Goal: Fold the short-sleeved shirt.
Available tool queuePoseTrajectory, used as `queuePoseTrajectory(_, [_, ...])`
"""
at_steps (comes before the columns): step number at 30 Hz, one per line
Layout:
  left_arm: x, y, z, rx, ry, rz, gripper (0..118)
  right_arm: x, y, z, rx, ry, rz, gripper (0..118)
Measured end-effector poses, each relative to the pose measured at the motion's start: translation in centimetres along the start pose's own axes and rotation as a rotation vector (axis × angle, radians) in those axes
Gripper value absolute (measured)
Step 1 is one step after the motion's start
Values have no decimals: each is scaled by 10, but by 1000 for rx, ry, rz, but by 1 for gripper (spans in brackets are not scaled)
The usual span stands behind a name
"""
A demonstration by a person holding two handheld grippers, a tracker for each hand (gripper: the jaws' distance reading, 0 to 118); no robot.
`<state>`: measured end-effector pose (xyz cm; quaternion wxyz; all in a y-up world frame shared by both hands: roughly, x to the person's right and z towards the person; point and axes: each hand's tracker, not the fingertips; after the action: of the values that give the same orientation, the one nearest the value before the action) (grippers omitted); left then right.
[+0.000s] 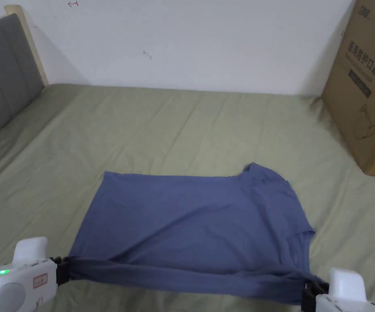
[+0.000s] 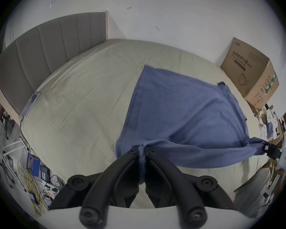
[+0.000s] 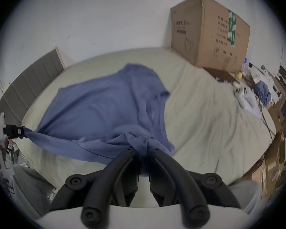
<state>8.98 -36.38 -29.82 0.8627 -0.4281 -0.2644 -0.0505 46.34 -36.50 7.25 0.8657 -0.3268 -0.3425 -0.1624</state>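
We judged the blue short-sleeved cotton shirt (image 1: 190, 219) as light, soft and floppy, no stiffness, so it would sag wherever unsupported; corners and hems were the sensible places to take it, both ends at once. It lay spread on the pale green bed sheet (image 1: 174, 122) in the lower centre of the head view, its far part flat on the bed, its near edge lifted and pulled into a taut band across the bottom of the frame. The left gripper (image 1: 63, 269), lower left of the head view, had its fingers (image 2: 133, 151) clenched on a bunched corner of cloth. The right gripper (image 1: 310, 293), lower right, had its fingers (image 3: 130, 150) likewise pinched on a gathered wad at the sleeve end. In each gripper view the cloth ran straight out from between the jaws. The brown cardboard box (image 1: 365, 89) stood at the right edge, well apart from the shirt. The grey padded headboard (image 1: 0, 73) was upper left.
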Motion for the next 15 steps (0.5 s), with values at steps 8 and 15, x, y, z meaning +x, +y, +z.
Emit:
queuePoseTrajectory(8, [17, 67, -51, 29, 13, -32, 4, -6, 67, -57, 8, -18, 14, 10])
queuePoseTrajectory(15, [27, 96, -141, -100, 26, -29, 4, -1, 83, -151, -158, -64, -9, 11])
